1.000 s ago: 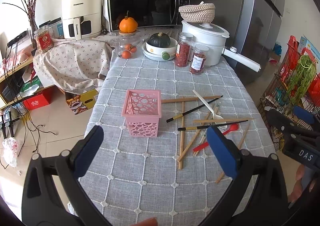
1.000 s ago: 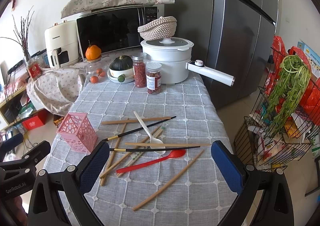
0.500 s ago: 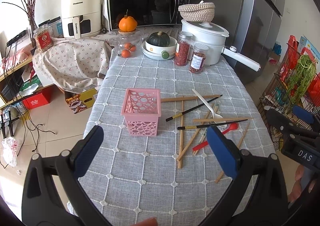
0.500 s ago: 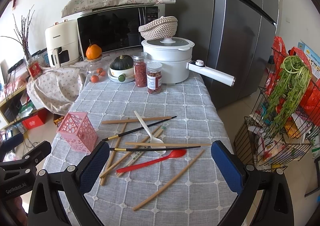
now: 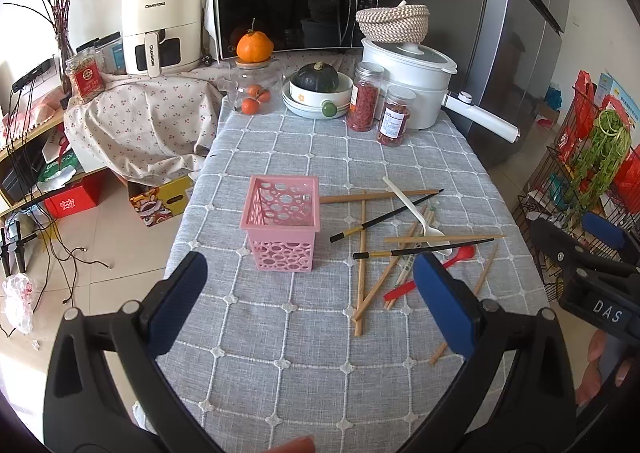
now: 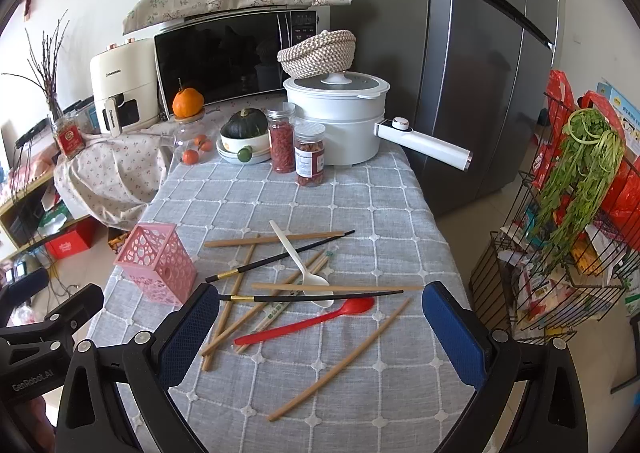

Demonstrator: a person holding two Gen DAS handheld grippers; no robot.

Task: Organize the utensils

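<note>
A pink perforated basket (image 5: 282, 223) (image 6: 158, 263) stands upright and empty on the grey checked tablecloth (image 5: 304, 349). To its right lies a loose pile: several wooden chopsticks (image 6: 340, 359), two black chopsticks (image 6: 280, 257), a white spoon (image 6: 298, 259) and a red spoon (image 6: 304, 321). My left gripper (image 5: 316, 303) is open and empty, held above the near table in front of the basket. My right gripper (image 6: 320, 327) is open and empty, held above the near side of the pile.
At the table's far end stand a white pot (image 6: 340, 121) with a long handle, two jars (image 6: 298, 149), a bowl with a squash (image 6: 244, 133) and a microwave (image 6: 236, 53). A fridge (image 6: 480, 53) stands right; a wire rack with greens (image 6: 576, 221) beside the table.
Both views have shifted very slightly; the utensils and basket lie as before and both grippers stay open.
</note>
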